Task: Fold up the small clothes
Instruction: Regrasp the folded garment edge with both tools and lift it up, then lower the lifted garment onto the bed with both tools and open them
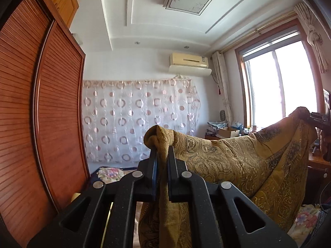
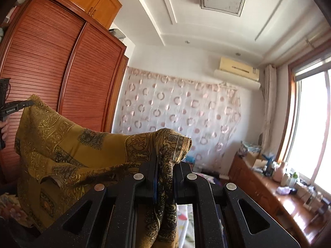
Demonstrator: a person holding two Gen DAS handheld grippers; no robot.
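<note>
A mustard-yellow cloth with dark paisley print hangs stretched in the air between both grippers. My left gripper is shut on one bunched corner of it, and the fabric sags away to the right, where the right gripper pinches the other corner. In the right wrist view my right gripper is shut on its corner of the cloth, and the left gripper holds the far corner at the left edge. Both grippers point level, high above the bed.
A tall red-brown slatted wardrobe fills the left side. A circle-patterned curtain covers the far wall under an air conditioner. A wooden sideboard with several small items runs under the window. A floral bedcover lies below.
</note>
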